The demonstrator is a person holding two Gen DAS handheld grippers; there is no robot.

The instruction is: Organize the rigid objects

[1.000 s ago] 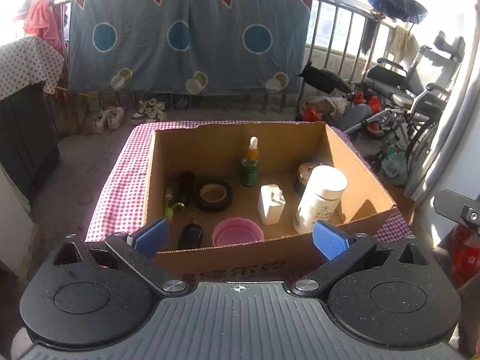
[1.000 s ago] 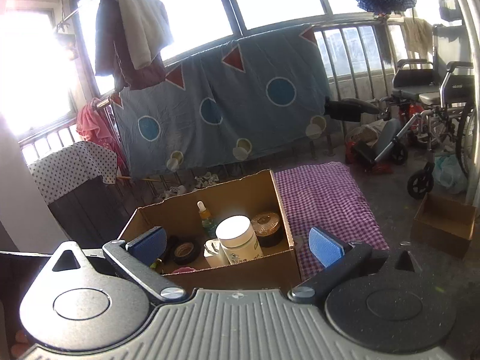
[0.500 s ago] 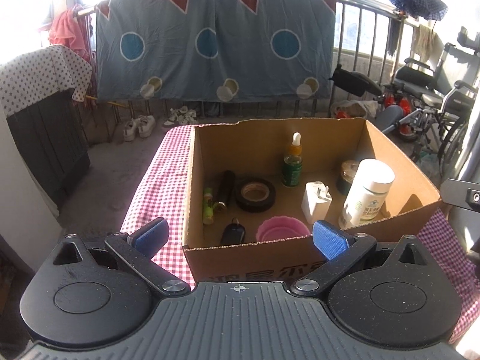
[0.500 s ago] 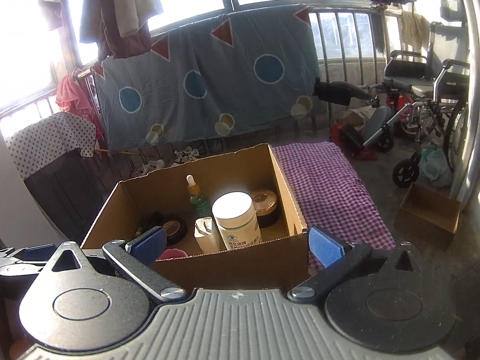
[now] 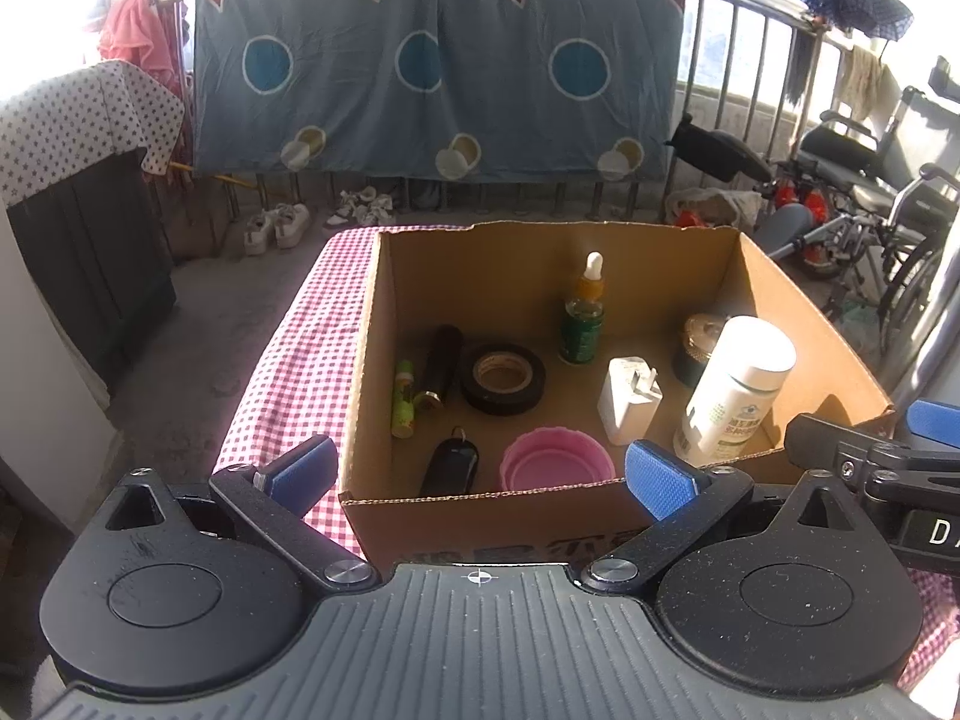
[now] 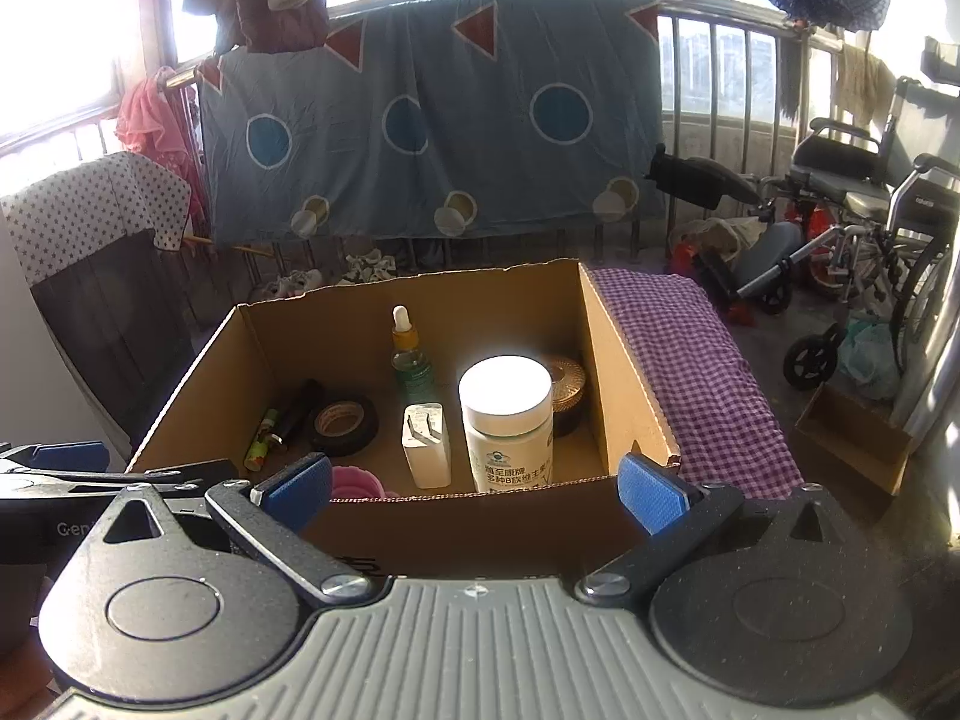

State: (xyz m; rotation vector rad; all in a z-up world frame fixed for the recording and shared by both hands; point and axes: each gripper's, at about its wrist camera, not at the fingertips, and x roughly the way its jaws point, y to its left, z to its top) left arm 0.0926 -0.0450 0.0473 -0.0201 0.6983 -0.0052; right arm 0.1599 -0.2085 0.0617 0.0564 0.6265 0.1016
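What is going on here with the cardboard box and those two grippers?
A person holds two handheld grippers in front of an open cardboard box on a checked cloth. The left gripper and right gripper are both open and hold nothing. Inside the box stand a white bottle, a dropper bottle and a white charger plug; a roll of black tape and a pink cup lie on its floor. Nothing is being handled yet.
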